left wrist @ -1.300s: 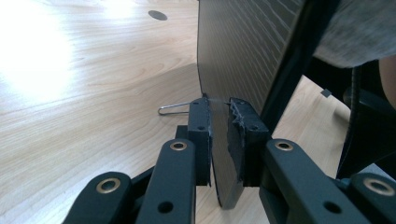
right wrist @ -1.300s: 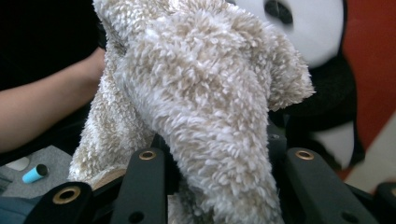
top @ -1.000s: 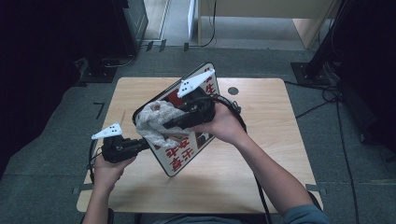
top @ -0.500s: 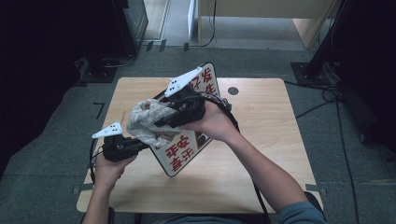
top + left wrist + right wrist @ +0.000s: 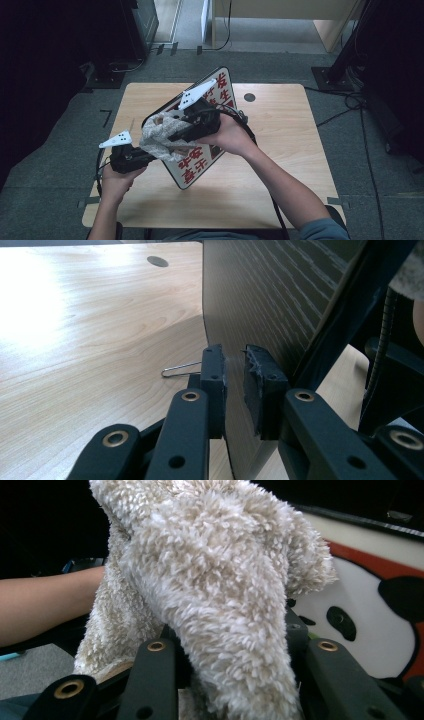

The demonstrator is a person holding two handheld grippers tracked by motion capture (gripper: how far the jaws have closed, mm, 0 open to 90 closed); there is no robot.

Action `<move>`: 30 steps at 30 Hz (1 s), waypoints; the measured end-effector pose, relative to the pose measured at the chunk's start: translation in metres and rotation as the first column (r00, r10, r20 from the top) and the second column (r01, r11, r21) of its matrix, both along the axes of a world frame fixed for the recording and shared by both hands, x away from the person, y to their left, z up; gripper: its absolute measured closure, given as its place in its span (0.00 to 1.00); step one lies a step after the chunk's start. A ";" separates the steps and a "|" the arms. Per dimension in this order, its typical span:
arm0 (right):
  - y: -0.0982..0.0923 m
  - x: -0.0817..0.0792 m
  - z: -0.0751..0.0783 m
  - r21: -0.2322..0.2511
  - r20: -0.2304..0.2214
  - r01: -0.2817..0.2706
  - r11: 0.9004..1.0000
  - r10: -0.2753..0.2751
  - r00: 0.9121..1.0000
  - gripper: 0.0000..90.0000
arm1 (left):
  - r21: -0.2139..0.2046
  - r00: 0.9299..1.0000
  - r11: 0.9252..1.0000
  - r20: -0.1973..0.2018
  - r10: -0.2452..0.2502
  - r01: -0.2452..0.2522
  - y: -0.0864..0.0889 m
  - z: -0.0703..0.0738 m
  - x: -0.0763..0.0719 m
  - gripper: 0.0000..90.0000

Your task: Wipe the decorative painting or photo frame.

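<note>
Left gripper clamps the sign board's edge, tilted above the table — right gripper pinches the fluffy cloth against its face. Wiping mid-way, lower face probably left.

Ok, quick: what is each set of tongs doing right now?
Left tongs: closed on the sign board's edge.
Right tongs: closed on the fluffy cloth.

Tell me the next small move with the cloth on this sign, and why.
Probably drag the cloth down across the sign: the right gripper is shut on it against the printed face, and the left gripper clamps the sign's edge, holding it tilted.
</note>
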State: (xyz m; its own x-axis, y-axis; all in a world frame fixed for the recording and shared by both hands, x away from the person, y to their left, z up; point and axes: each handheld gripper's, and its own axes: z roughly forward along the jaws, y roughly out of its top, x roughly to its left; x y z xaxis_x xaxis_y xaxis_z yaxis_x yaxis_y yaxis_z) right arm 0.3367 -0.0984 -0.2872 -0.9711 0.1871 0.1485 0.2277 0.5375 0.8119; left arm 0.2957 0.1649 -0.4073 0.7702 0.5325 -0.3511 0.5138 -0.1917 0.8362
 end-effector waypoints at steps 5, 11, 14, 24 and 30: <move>-0.001 0.000 -0.006 -0.003 0.001 -0.007 1.000 0.007 1.000 0.70 | 0.000 1.000 1.000 0.000 -0.002 0.002 0.000 0.000 0.000 0.87; -0.003 0.000 -0.014 0.000 -0.009 -0.009 1.000 0.009 1.000 0.70 | 0.001 1.000 1.000 -0.006 -0.003 0.003 0.000 0.000 0.000 0.88; -0.004 0.001 -0.018 0.004 -0.014 -0.012 1.000 0.012 1.000 0.70 | 0.004 1.000 1.000 -0.005 -0.007 0.007 0.001 0.000 0.000 0.88; -0.006 0.000 -0.029 0.021 -0.024 -0.017 1.000 0.018 1.000 0.70 | 0.010 1.000 1.000 -0.004 -0.010 0.010 0.000 -0.001 0.001 0.88; -0.008 0.000 -0.035 0.025 -0.032 -0.017 1.000 0.018 0.999 0.70 | 0.011 1.000 1.000 -0.004 -0.010 0.010 -0.001 -0.001 0.001 0.88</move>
